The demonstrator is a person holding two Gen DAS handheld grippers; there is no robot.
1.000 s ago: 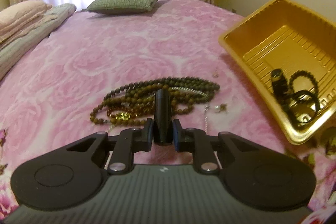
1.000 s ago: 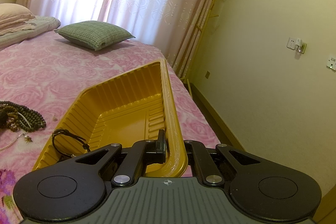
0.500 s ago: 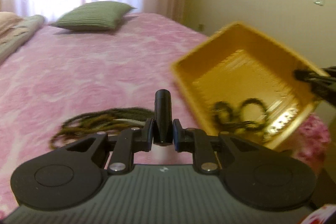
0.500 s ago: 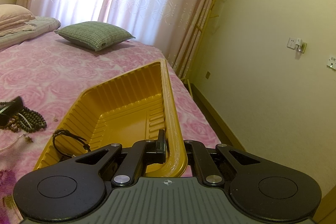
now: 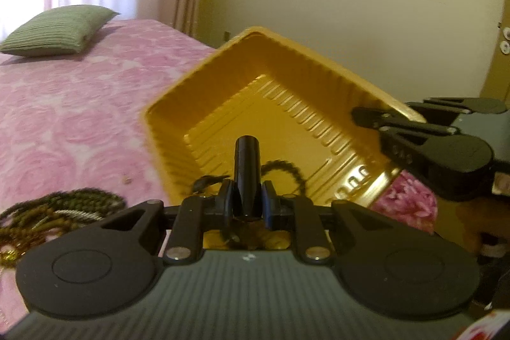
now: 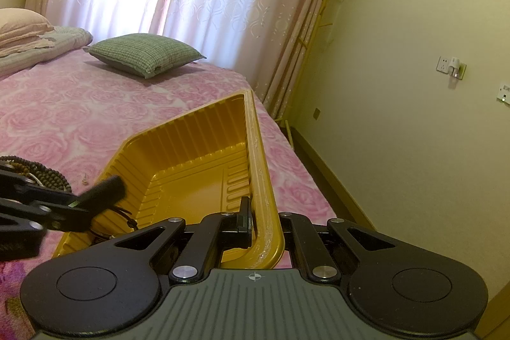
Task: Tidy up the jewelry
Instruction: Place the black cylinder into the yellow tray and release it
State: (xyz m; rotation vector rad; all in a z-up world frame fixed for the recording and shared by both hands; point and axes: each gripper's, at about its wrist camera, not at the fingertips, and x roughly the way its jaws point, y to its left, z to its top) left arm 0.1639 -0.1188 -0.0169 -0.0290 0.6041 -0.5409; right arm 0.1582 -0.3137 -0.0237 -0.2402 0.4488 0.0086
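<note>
As the left hand swings away from the bead pile, its load now hangs over the tray.

The left gripper (image 5: 246,196) pinches a small black cylinder (image 5: 247,163), which has travelled from above the brown bead necklaces (image 5: 60,206) on the pink bedspread (image 5: 79,104) to a spot over the gold tray (image 5: 306,104), where black bracelets (image 5: 287,169) already lie. To my eye only the release remains for this piece, while the beads wait their turn. The right gripper (image 6: 266,223) has not budged, jaws pressed together on the tray's rim to steady it. No brand, label or writing is legible anywhere.
</note>
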